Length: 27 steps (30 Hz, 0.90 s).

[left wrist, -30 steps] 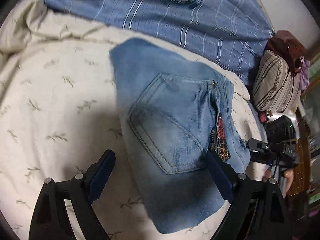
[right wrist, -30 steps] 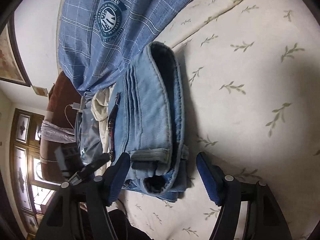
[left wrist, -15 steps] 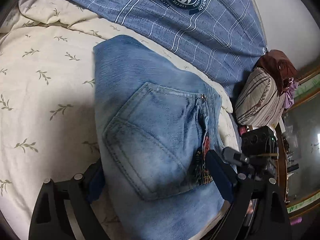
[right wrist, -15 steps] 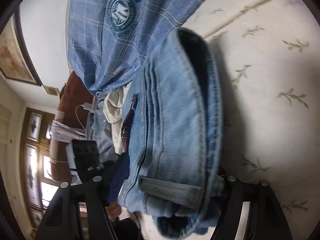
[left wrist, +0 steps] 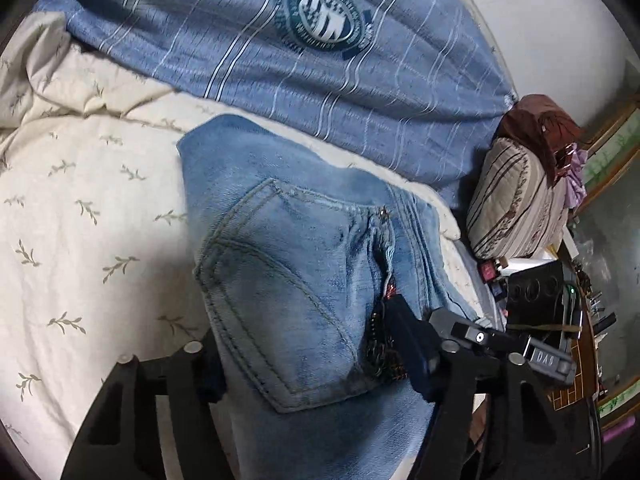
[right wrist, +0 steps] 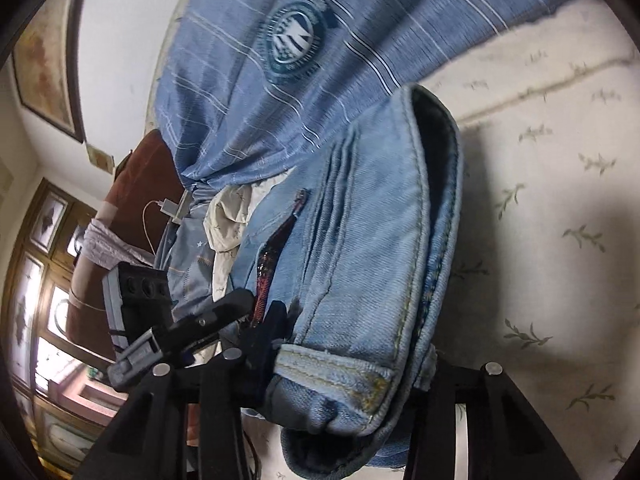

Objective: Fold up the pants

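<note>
My left gripper (left wrist: 308, 364) and right gripper (right wrist: 352, 360) each clamp the folded jeans (left wrist: 304, 280); uneven lifting could let the thick denim layers slide apart

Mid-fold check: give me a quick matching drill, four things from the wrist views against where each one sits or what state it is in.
Things:
1. folded jeans
2. blue striped blanket
3. striped pillow
4. left gripper

Places or states:
A. at the far right edge of the bed
B. jaws closed on either side of the denim bundle
C. lying on the cream leaf-print sheet
D. spread along the back of the bed, round emblem showing

Pairs: 1-C, 2-D, 3-A, 4-B
</note>
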### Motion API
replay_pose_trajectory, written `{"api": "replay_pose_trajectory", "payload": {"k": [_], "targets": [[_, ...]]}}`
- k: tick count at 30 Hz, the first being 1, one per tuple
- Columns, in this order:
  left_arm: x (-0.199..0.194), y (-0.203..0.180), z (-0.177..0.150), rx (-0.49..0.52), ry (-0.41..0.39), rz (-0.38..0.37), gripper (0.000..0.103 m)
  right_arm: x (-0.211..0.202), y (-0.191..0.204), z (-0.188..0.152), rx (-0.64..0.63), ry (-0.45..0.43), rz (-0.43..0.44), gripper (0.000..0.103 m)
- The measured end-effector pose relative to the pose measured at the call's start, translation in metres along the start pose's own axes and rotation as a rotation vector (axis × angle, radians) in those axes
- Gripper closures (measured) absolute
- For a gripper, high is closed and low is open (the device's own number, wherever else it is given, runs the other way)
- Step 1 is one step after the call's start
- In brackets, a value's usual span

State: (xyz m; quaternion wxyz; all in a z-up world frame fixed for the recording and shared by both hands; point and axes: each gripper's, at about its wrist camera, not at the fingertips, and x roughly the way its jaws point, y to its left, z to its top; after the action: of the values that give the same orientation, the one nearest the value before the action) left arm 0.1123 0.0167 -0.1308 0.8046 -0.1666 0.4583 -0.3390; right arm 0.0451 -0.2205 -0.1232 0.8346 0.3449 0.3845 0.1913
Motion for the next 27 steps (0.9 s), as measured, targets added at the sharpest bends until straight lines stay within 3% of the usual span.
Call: {"api": "replay_pose_trajectory", "payload": {"k": [6, 16, 27], "targets": [[-0.023, -0.020, -0.001, 0.061, -0.073, -0.036, 0.040, -0.026, 0.017, 0.001, -0.081, -0.079, 0.023, 0.059], [-0.049, -0.048, -0.017, 0.165, -0.128, -0.024, 0.040, -0.044, 0.029, -0.009, -0.123, -0.113, 0.057, 0.059], [-0.045, -0.034, -0.018, 0.128, -0.106, 0.035, 0.040, -0.024, 0.028, -0.012, -0.122, -0.077, 0.025, 0.059]]}}
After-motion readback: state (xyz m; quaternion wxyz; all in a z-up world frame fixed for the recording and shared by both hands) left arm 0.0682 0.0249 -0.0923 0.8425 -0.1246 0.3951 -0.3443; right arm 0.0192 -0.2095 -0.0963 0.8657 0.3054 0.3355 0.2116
